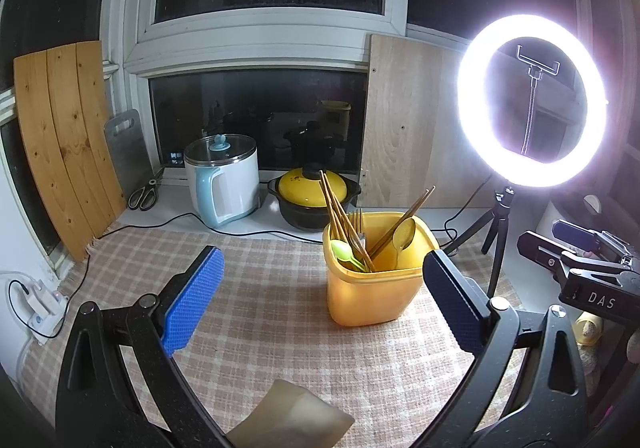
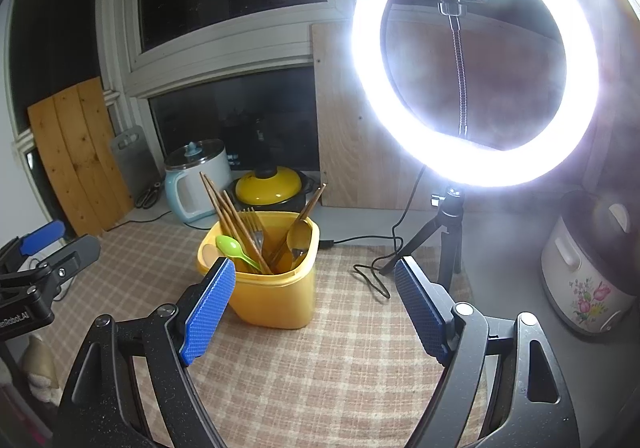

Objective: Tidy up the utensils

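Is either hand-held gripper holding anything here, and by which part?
Nothing is held. The left hand-held gripper and right hand-held gripper both stand open, short of the yellow tub.

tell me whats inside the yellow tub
Standing in the tub: chopsticks, a fork, a green spoon and a brass-coloured spoon. Their lower ends are hidden by its wall.

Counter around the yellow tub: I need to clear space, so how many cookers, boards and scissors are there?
Cookers: 3 (white electric pot, yellow-lidded pot, floral rice cooker)
Boards: 3 (slatted wooden board, grey cutting board, pale panel)
Scissors: 1
Total: 7
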`<state>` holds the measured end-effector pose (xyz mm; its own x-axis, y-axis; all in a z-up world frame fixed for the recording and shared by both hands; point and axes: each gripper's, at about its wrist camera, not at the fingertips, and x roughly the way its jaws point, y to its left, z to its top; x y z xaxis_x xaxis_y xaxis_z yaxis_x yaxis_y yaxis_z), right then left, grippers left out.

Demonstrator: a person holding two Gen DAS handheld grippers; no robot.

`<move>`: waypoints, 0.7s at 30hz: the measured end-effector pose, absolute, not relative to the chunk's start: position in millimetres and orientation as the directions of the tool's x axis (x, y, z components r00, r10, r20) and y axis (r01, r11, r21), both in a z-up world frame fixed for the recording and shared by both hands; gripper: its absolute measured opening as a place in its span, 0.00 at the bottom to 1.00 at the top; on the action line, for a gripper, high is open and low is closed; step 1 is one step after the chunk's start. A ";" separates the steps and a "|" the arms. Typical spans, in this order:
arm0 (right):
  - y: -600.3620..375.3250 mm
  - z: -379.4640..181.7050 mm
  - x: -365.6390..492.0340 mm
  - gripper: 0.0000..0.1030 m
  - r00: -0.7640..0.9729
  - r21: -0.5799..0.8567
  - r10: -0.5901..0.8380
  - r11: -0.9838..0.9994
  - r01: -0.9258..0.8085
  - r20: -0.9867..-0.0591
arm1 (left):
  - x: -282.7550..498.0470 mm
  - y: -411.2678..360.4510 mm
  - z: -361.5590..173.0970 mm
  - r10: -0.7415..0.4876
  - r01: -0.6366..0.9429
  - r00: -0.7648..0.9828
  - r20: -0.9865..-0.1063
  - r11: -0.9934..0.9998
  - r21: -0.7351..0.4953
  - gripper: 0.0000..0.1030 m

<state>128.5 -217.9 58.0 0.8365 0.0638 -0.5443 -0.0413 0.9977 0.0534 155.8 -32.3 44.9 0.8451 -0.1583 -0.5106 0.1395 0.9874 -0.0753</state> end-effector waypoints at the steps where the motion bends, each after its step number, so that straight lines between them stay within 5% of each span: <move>1: -218.5 57.9 128.3 0.80 0.837 0.056 0.064 0.998 -0.039 -0.544 | 155.9 -32.3 44.9 -0.158 0.139 0.845 -0.511 0.987 -0.075 0.98; 21: -220.5 52.8 130.2 0.80 0.822 0.087 0.068 0.996 -0.022 -0.565 | 157.7 -29.9 44.5 -0.148 0.136 0.846 -0.512 0.989 -0.062 0.98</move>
